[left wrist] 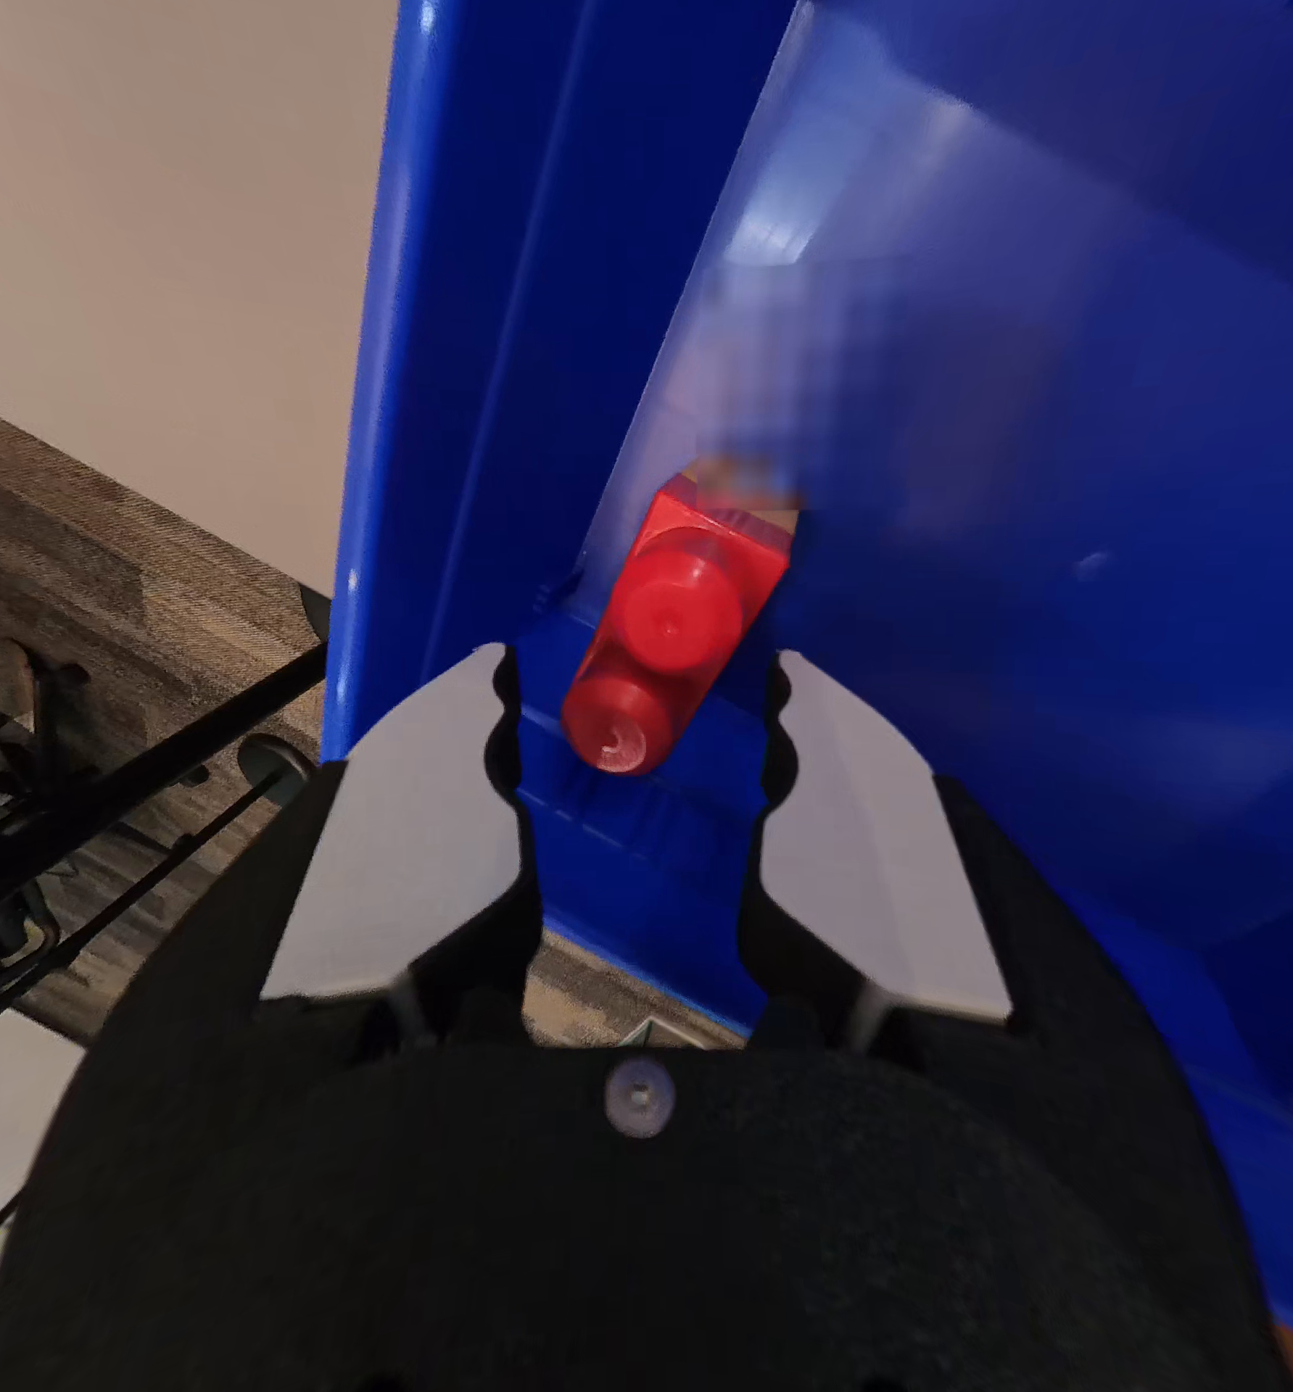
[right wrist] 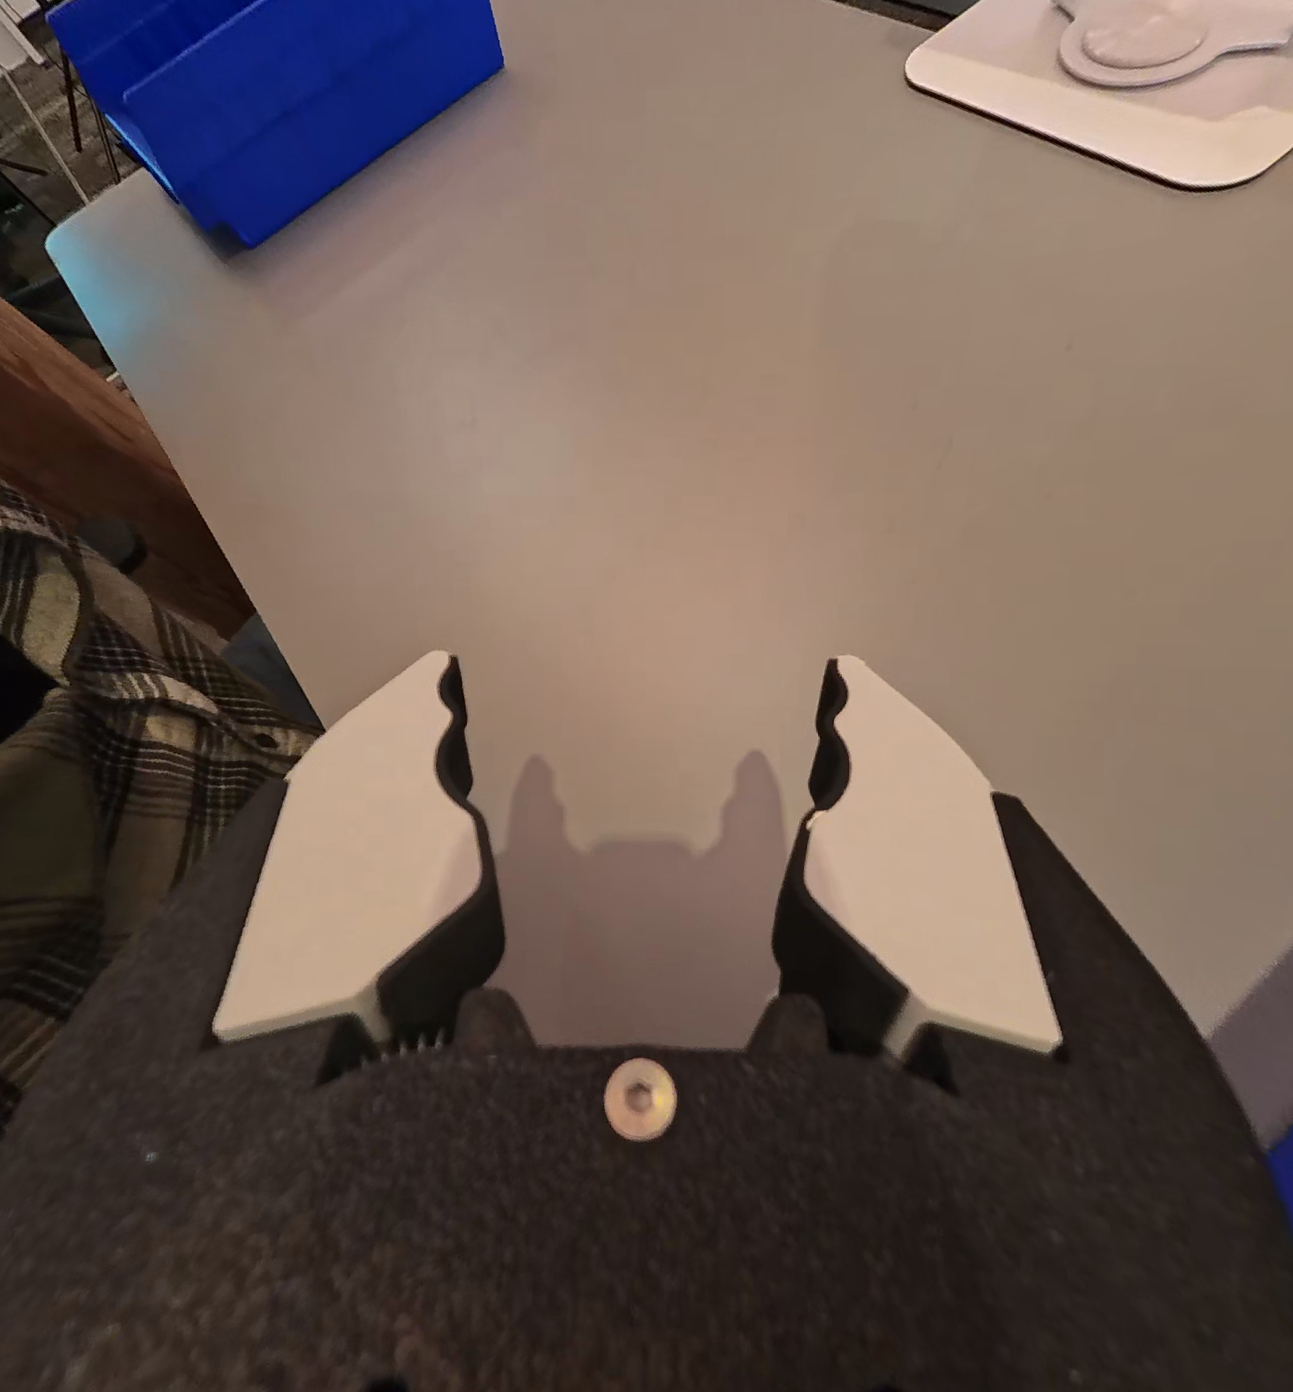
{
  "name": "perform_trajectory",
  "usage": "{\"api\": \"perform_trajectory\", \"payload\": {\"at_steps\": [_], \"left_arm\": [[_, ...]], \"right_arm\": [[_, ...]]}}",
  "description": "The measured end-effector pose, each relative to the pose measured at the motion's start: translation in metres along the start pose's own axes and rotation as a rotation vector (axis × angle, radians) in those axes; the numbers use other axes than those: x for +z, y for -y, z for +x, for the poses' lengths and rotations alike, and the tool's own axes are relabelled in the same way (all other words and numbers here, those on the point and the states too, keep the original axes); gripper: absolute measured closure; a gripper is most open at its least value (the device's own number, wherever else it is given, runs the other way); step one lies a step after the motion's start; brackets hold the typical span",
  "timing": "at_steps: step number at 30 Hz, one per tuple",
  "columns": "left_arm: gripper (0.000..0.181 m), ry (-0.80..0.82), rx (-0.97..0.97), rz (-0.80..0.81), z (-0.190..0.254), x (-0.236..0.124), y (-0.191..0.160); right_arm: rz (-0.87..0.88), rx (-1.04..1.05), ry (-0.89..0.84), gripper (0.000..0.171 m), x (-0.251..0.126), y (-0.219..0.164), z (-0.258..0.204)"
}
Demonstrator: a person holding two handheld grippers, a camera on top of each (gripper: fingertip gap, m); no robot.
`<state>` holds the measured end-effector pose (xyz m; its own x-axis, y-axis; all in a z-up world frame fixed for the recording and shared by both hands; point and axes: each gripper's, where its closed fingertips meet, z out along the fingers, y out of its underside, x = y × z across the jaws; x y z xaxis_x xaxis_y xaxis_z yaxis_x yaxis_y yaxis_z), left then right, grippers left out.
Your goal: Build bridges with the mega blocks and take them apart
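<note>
Left wrist view: a red two-stud block (left wrist: 662,640) lies inside a blue bin (left wrist: 1005,527), just ahead of the left gripper (left wrist: 639,678). The block's long axis runs diagonally, from the lower left of the frame to the upper right, and both round studs face the camera; the lower stud is the nearer one. The block's far end is partly lost in blur against the bin wall. The gripper's two white fingers (left wrist: 432,813) stand apart, one on each side of the block's near end, and neither touches it. Whether the block rests on the bin floor or leans against the wall cannot be told. Beyond the bin's edge appear a plain pale wall (left wrist: 153,248) and wood-grain flooring (left wrist: 123,587) crossed by dark thin legs.

Right wrist view: the right gripper (right wrist: 639,715) hangs over a bare grey tabletop (right wrist: 666,414), fingers spread wide and holding nothing; its shadow falls on the surface below. The blue bin (right wrist: 289,113) stands at the far left corner of the table. A white tray (right wrist: 1125,113) lies at the far right. A plaid sleeve (right wrist: 85,715) shows at the left edge.
</note>
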<state>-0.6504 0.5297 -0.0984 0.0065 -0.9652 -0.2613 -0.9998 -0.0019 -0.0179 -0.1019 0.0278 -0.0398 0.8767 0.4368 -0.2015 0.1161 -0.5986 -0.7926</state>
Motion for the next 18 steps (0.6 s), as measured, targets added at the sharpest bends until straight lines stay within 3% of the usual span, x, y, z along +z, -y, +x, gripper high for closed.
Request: {"api": "perform_trajectory", "payload": {"at_steps": [18], "left_arm": [[0.132, -0.021, 0.049, -0.145, 0.005, 0.015, 0.002]], "right_arm": [[0.022, 0.005, 0.000, 0.082, -0.010, -0.008, -0.005]]}}
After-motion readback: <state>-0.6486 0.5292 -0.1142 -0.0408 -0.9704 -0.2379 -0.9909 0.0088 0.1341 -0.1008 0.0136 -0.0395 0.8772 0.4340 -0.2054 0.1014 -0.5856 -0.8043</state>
